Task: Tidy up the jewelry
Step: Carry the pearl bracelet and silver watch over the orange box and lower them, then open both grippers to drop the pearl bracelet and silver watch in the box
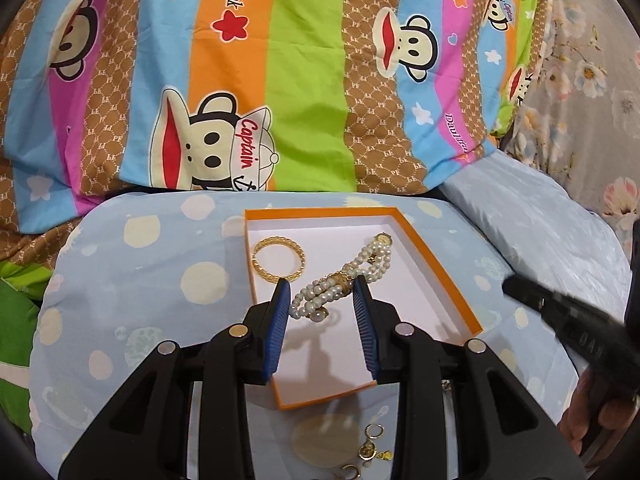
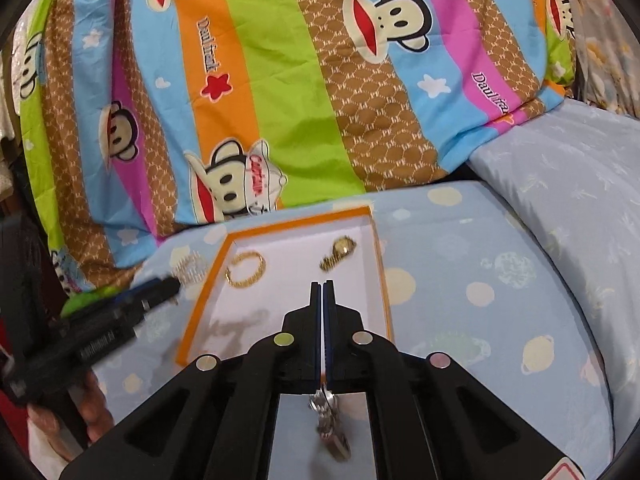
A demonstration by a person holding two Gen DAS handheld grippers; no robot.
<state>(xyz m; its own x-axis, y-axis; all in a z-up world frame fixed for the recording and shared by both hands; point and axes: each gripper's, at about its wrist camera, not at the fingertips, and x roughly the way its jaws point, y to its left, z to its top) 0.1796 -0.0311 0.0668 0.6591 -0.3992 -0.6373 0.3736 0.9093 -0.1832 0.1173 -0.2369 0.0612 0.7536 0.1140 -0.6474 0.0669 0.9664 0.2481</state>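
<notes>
An orange box with a white floor [image 1: 436,276] lies on a blue spotted cushion [image 1: 132,280]. Inside lie a gold bangle [image 1: 279,258] and a pearl bracelet with a gold clasp [image 1: 344,284]. My left gripper [image 1: 320,292] is open just above the pearl bracelet, its blue pads either side of it, not touching. In the right wrist view the box [image 2: 382,272] holds the gold bangle [image 2: 246,269] and a gold watch-like piece [image 2: 338,254]. My right gripper [image 2: 322,286] is shut on a silver chain piece [image 2: 330,424] that dangles below the jaws over the box.
Small gold earrings and rings [image 1: 370,446] lie on the cushion in front of the box. A bright striped monkey-print quilt [image 1: 280,72] rises behind. A pale blue pillow [image 2: 568,200] lies to the right. The other gripper shows blurred at the right edge [image 1: 568,312].
</notes>
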